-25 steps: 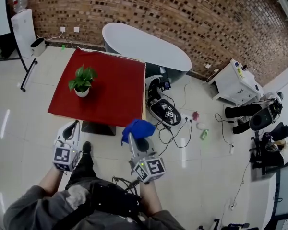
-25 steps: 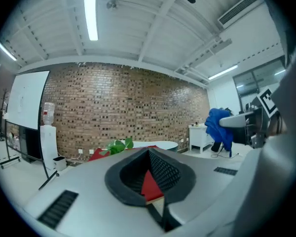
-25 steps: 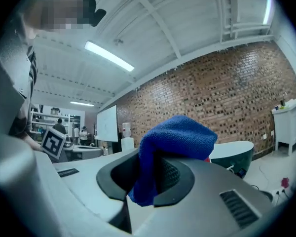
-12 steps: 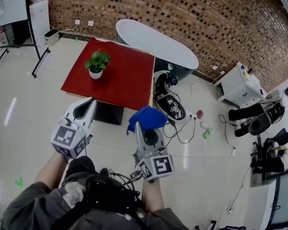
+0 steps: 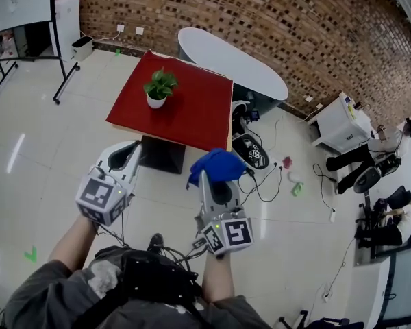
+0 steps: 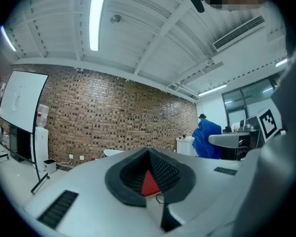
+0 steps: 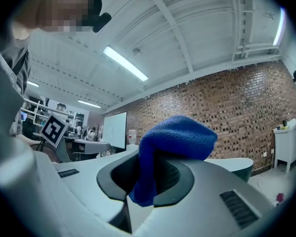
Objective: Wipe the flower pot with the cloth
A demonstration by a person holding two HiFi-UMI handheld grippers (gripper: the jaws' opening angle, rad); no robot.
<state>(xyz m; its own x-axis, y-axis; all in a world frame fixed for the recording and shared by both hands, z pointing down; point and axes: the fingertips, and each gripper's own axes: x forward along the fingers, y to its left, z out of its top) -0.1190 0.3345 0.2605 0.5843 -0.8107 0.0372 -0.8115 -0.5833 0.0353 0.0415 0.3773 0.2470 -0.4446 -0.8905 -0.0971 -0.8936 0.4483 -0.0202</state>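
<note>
Approach step: right gripper jaws clenched on the blue cloth, left gripper jaws clenched on nothing, both held level ahead of me, well short of the flower pot on the red desk; next, I reckon, close in and press cloth to pot.

Flower pot stands on red tabletop; right claw grips blue cloth; left claw hovers over floor.
</note>
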